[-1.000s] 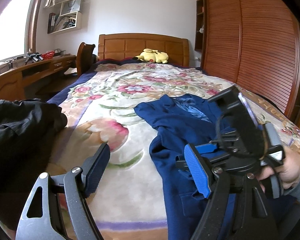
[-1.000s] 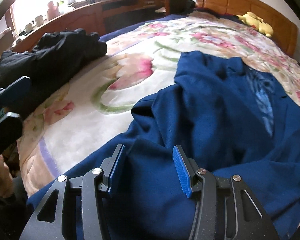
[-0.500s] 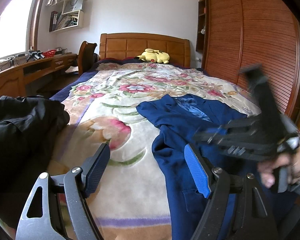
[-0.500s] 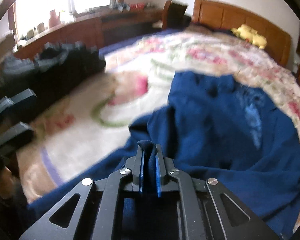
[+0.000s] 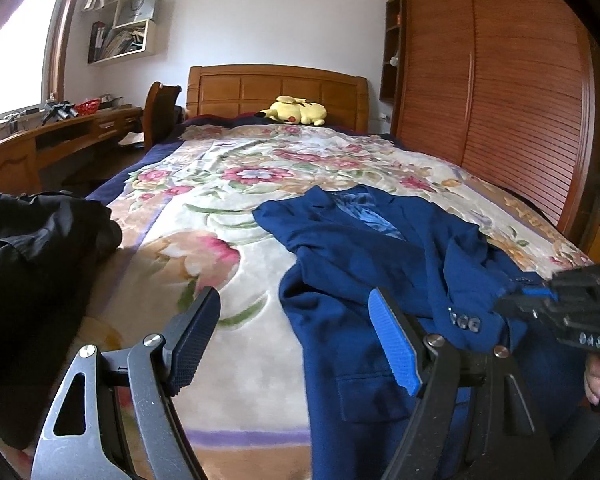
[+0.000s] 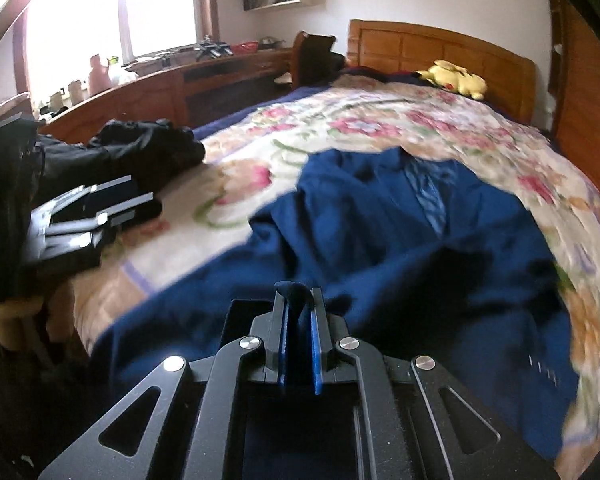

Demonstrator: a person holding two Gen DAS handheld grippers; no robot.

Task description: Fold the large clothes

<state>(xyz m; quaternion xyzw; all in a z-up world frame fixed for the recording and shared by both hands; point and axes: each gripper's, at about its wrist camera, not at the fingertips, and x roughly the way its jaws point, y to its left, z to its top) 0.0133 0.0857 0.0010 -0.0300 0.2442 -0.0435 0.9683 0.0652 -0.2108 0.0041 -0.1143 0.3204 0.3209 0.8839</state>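
Observation:
A dark blue suit jacket [image 5: 364, 256] lies crumpled on the flowered bedspread [image 5: 220, 208], collar toward the headboard; it also shows in the right wrist view [image 6: 380, 232]. My right gripper [image 6: 298, 312] is shut on a fold of the jacket's fabric near the foot of the bed; it appears at the right edge of the left wrist view [image 5: 540, 294], pulling a buttoned sleeve. My left gripper [image 5: 292, 344] is open and empty, held above the bedspread left of the jacket, and shows in the right wrist view [image 6: 112, 208].
A black garment [image 5: 32, 248] is heaped at the bed's left edge. A yellow plush toy [image 5: 296, 110] lies by the wooden headboard [image 5: 276, 88]. A desk [image 5: 40, 140] and chair [image 5: 160, 112] stand left; wooden wardrobe doors [image 5: 500, 100] stand right.
My right gripper shut on the jacket's fabric and pulled it up and to the right, drawing the sleeve with it. My left gripper stayed open and nearly still.

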